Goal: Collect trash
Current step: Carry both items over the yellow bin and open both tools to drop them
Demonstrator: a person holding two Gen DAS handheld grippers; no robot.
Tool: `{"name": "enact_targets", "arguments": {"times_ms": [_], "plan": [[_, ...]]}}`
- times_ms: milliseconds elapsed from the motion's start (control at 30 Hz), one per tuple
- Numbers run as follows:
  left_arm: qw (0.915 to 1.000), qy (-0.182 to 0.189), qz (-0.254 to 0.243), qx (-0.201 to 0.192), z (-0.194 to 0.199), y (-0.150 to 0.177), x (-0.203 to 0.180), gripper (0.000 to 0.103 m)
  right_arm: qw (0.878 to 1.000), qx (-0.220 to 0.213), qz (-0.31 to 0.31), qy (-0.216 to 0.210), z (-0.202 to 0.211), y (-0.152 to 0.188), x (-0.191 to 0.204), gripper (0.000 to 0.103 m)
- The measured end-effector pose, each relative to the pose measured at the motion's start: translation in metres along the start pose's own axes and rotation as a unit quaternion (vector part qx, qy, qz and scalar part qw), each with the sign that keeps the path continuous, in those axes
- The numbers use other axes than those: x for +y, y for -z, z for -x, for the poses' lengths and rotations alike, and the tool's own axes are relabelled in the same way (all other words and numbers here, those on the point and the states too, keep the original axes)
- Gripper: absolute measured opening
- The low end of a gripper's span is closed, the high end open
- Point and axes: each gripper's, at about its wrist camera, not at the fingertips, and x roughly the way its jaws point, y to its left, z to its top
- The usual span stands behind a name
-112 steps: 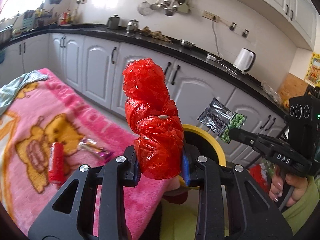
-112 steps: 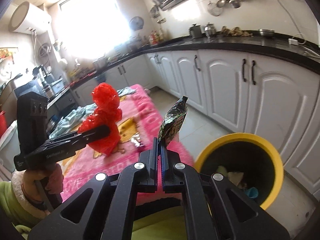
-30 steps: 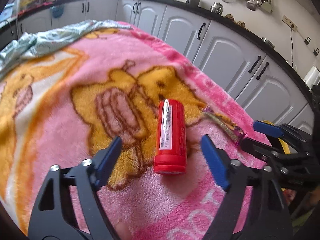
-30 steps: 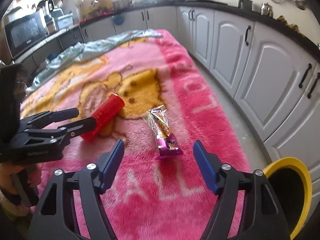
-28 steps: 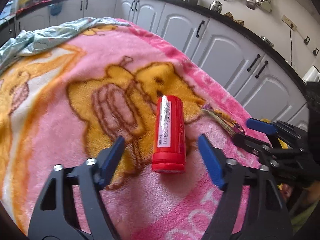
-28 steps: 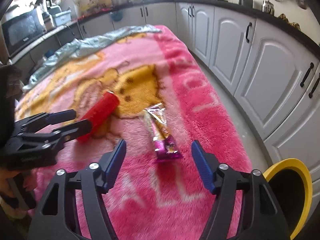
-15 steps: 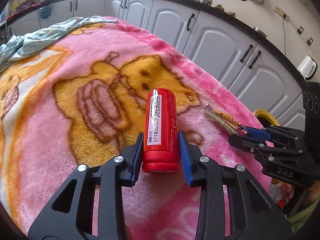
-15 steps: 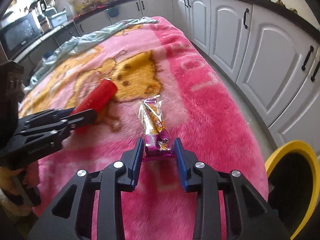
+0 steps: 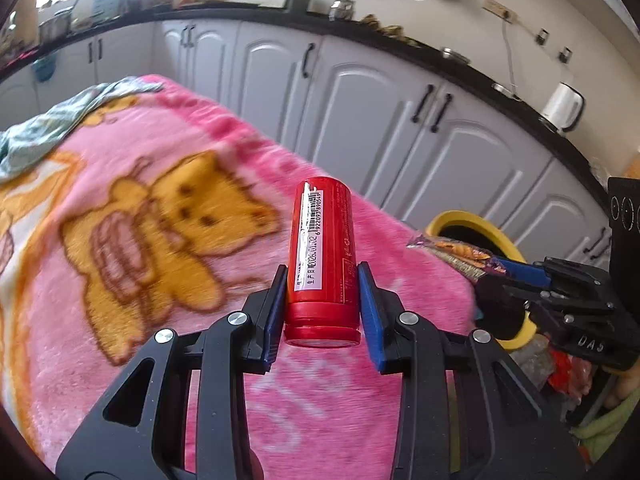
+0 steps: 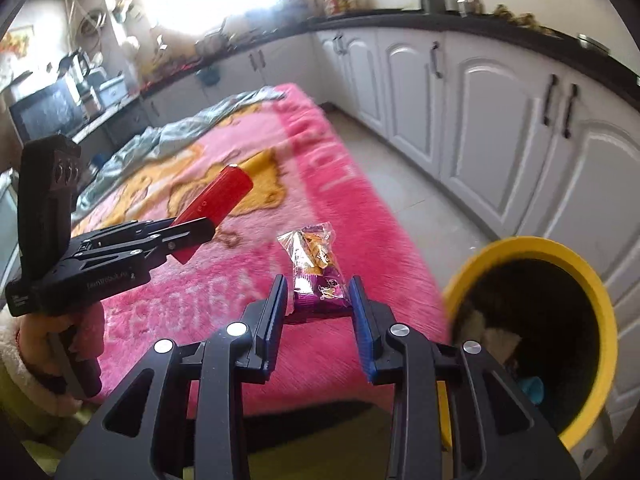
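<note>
On the far left, a crumpled grey-green cloth [image 9: 60,128] lies at the far end of the pink bear-print blanket [image 9: 120,240] that covers the table. Above the blanket, the left gripper [image 9: 322,304] has its blue pads pressed against both sides of a red cylindrical bottle [image 9: 322,256], holding it lifted off the fabric with its capped end toward the camera and its barcode label facing up. To the right, near the blanket's edge, the right gripper [image 10: 318,300] has closed on the purple end of a clear snack wrapper [image 10: 316,264], which also hangs free of the blanket, its see-through end pointing away. Further right, a yellow-rimmed trash bin [image 10: 560,256] stands on the floor just beside the table, with some scraps visible inside. White cabinets [image 10: 480,120] under a dark countertop run along the wall behind.
</note>
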Motion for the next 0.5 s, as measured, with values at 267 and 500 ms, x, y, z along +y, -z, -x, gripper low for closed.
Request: {"name": "enact_targets", "arguments": {"times_ms": [267,500], "plan": [[0.9986,0.034,-0.039,-0.008,0.001,-0.013,-0.052,0.027,0.997,-0.049,-0.049,0.042,0.061,0.011,-0.049,0.03],[0.9946,0.065,-0.08,-0.006,-0.009,-0.023,-0.103,0.027,0.989,-0.081,-0.094,0.077,0.097,0.022,-0.089,0.03]]}}
